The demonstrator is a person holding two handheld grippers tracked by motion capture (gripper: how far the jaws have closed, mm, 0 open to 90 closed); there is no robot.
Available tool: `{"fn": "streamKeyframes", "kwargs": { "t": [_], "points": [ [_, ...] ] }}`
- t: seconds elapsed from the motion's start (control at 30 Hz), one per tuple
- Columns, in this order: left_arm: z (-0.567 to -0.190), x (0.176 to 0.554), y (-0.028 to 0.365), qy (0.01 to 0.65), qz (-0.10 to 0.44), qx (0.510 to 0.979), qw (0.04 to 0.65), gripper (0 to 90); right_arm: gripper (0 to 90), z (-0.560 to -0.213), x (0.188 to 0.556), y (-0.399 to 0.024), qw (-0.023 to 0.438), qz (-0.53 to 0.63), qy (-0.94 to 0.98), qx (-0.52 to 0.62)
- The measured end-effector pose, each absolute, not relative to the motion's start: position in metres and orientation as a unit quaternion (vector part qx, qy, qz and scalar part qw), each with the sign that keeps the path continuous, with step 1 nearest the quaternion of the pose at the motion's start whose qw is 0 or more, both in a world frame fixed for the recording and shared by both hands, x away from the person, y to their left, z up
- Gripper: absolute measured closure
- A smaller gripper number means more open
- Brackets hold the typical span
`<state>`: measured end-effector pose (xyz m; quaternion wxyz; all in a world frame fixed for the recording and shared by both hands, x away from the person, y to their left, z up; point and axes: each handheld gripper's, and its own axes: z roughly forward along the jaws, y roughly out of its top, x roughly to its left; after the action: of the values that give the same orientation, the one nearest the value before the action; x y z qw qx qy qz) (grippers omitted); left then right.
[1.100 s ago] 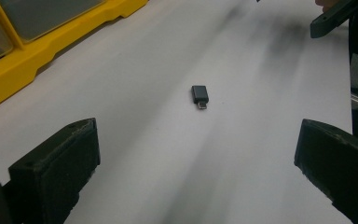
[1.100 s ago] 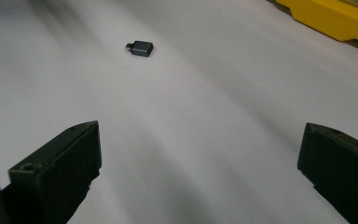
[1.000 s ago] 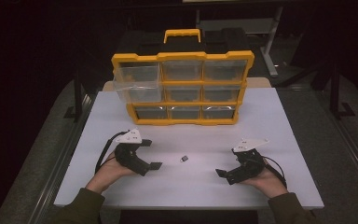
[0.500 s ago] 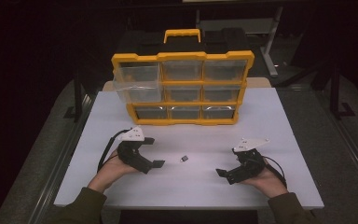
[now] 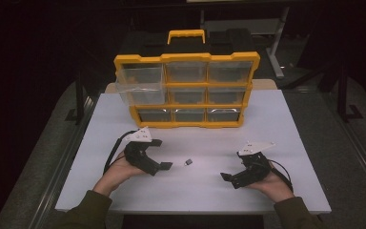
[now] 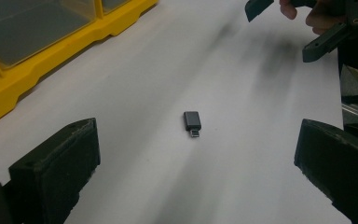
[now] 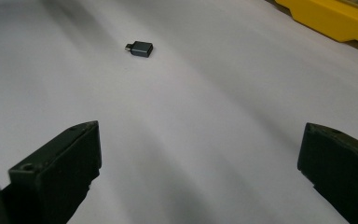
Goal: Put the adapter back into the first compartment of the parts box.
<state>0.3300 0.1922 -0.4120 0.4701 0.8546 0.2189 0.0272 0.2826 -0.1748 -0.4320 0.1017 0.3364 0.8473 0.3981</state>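
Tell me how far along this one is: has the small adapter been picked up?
Done: one drawer of the yellow organizer is pulled out. In hand: nothing; the left gripper is open, aimed at the adapter lying on the table. The right gripper is open, farther off. Left: probably grasping and stowing it.

Table top (image 5: 124, 124) looks like a smooth matt white board, no shine at all. The little adapter (image 6: 192, 120) has a dark grey satin shell, metal by the look of it, with a bright bare-metal plug tip. Organizer (image 5: 187, 58) is glossy yellow plastic for the frame, and its drawers (image 5: 139, 81) are clear, slightly cloudy plastic. Left gripper (image 5: 161, 155) and right gripper (image 5: 228, 180) both have matt black, slightly grainy plastic jaws. Sleeves (image 5: 88, 205) are soft olive cloth.
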Motion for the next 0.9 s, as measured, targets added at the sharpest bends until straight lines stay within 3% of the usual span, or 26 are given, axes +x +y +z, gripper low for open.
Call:
{"fn": "streamKeyframes", "kwargs": {
  "t": [0.9],
  "points": [
    [-0.409, 0.344, 0.162, 0.213, 0.019, 0.861, 0.461, 0.0, 0.0, -0.432, 0.283, -0.175, 0.099, 0.399, 0.847, 0.336]
  ]
}}
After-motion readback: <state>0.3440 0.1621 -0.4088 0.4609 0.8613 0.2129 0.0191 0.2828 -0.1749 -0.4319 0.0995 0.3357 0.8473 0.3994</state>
